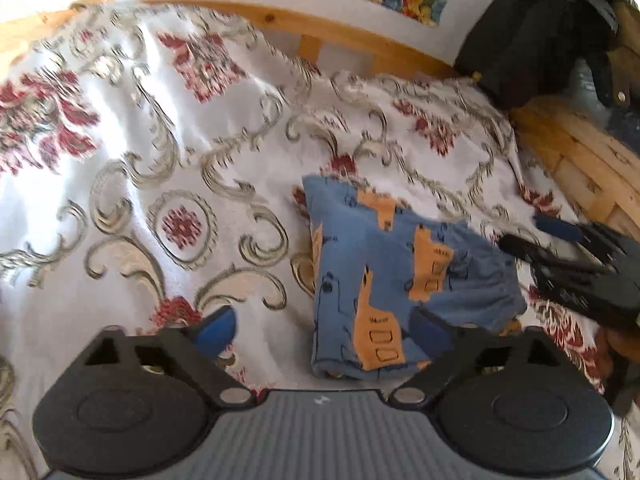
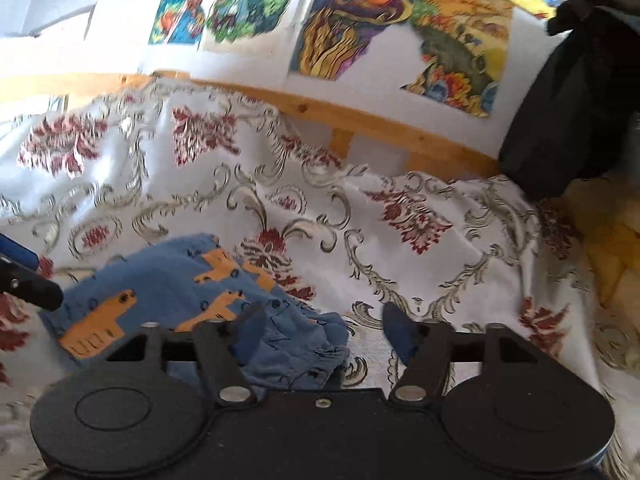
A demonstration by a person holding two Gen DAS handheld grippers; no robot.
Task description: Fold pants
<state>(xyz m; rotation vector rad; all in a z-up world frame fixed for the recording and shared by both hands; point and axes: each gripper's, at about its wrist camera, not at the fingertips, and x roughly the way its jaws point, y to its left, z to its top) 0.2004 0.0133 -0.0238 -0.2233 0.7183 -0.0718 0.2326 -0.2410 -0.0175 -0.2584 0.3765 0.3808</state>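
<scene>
Left wrist view: the children's pants, blue with orange vehicle print, lie as a compact folded packet on the patterned bedspread, toward its right side and well short of the wooden bed rail along the far edge. The left gripper is spread wide and holds nothing; its right blue pad sits over the packet's near edge, whether touching cannot be told, and the left pad is over bare bedspread. The right gripper reaches in from the right edge, fingers apart, tips at the packet's right side. A dark jacket hangs at the far right corner, clear of the work. Judgement: the fold looks finished or nearly so, and both claws sit spread because they have nothing left to pull, or are about to tidy an edge.

Right wrist view: the same pants fill the lower left, with the gathered waistband end bunched nearest the camera. The right gripper is spread, nothing pinched; its left pad is over the waistband fabric, contact unclear, and the right pad is over bare bedspread. The left gripper shows only as one finger tip at the left edge, beside the packet's far side. Colourful drawings are pinned on the wall above the rail. Judgement: the rumpled waistband is the likeliest spot still needing a flatten, and soft cloth there may spring up again.
</scene>
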